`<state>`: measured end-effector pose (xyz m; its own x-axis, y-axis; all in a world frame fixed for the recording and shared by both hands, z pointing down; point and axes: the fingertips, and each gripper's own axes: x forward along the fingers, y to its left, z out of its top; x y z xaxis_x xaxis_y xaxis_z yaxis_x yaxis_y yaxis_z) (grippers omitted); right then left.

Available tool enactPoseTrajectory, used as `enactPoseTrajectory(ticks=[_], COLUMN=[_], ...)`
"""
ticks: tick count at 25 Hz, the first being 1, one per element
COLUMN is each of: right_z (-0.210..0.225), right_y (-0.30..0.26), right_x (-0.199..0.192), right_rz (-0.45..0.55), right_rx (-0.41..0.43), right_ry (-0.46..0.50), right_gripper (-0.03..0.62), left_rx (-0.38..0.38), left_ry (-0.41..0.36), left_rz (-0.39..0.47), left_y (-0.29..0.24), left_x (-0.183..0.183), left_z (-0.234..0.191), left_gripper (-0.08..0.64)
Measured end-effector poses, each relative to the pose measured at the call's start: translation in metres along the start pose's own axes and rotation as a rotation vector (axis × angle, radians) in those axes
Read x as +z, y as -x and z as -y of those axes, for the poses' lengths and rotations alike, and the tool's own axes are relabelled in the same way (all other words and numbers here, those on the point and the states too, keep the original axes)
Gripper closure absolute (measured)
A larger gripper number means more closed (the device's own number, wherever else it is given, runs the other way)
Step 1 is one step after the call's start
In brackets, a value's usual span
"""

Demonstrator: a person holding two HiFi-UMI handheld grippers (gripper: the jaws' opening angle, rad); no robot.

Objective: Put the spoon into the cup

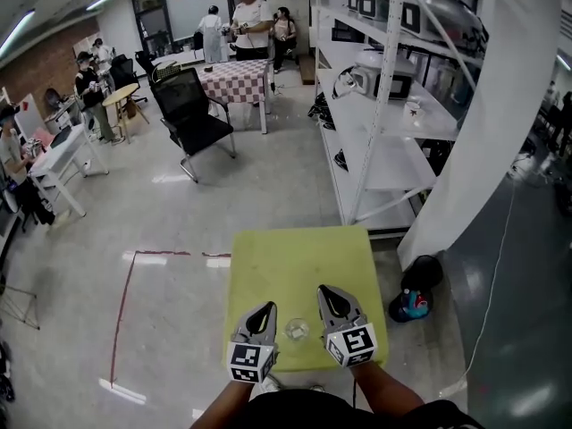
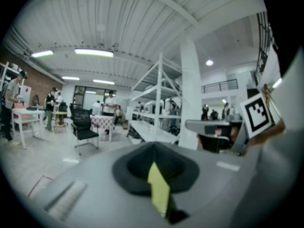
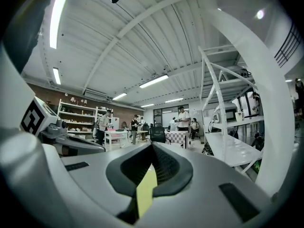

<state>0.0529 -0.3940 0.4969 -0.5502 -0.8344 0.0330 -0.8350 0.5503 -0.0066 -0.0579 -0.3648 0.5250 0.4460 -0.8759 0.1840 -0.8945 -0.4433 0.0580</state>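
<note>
Jaws closed and empty, my left gripper and right gripper flank the glass cup near the table's front edge; no spoon shows, so I should locate it first.

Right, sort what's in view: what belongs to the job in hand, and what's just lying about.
Job in hand: clear cup on the yellow table; left tool and right tool, both shut, holding nothing. No spoon in view.

Lying about: black office chair; white shelving; checkered table; dark bag on the floor.
</note>
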Motion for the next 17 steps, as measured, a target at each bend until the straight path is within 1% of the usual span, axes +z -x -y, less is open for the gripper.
enactPoseTrajectory(ticks=[5, 9, 17], right_z=[0.011, 0.014, 0.021], right_y=[0.004, 0.01, 0.018], right_x=[0.008, 0.008, 0.007], right_rz=[0.01, 0.008, 0.004], right_rx=[-0.049, -0.07, -0.1], right_ry=[0.014, 0.017, 0.012], right_gripper=[0.586, 0.586, 0.586], left_rx=[-0.016, -0.033, -0.033], left_ry=[0.003, 0.003, 0.0], left_rz=[0.006, 0.007, 0.003], left_y=[0.001, 0.005, 0.007], left_x=[0.002, 0.003, 0.0], left_z=[-0.002, 0.001, 0.003], left_gripper=[0.554, 0.554, 0.554])
